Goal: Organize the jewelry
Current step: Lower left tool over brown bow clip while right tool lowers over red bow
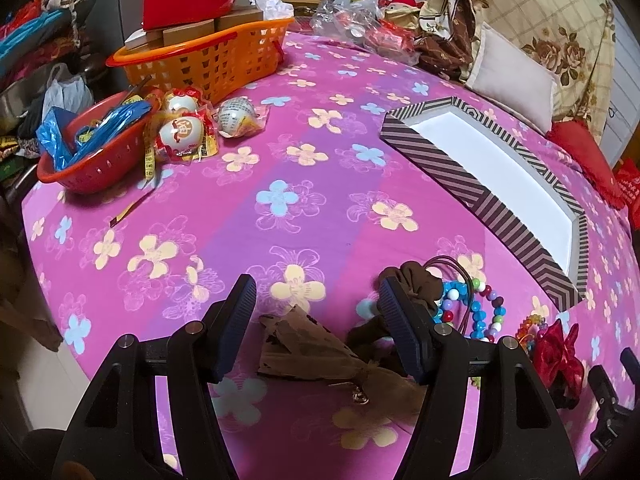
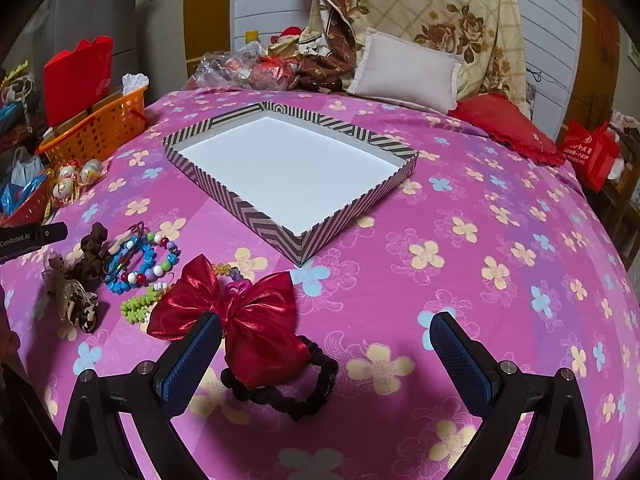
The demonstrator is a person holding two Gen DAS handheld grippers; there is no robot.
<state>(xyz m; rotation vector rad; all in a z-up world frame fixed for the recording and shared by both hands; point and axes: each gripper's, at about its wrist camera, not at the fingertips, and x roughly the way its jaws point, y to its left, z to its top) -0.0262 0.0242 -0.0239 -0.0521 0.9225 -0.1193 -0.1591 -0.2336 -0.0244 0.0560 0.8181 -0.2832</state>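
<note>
Pink flowered cloth (image 1: 312, 184) covers the bed you work over, with pillows and clutter piled at its far end. Through your left wrist camera, your left gripper (image 1: 318, 312) hangs tilted down over the near edge with its jaws spread wide and nothing pinched; a brown fabric piece (image 1: 308, 348) lies on the cloth in the gap, touching neither pad as far as you can see. A dark scrunchie (image 1: 416, 280) sits just behind the right-hand finger, and the beaded bracelets (image 1: 480, 308) lie just beyond it. To the right of those is the red bow (image 1: 560, 354), near the lower right edge. Your striped tray (image 1: 452, 166), white inside, lies up and to the right, apart from the jewelry. An orange basket (image 1: 208, 56) and a red bowl (image 1: 92, 160) stand at the far left. Through your right wrist camera, your right gripper (image 2: 326, 346) is also spread wide and holds nothing; its left finger sits just beside the bow (image 2: 256, 320), which lies on the cloth attached to a black hair tie (image 2: 296, 390). Left of the bow you see the bracelets (image 2: 148, 260) and a green piece (image 2: 140, 302), all on the cloth. The tray (image 2: 340, 216) lies behind them, with no jewelry in it.
</note>
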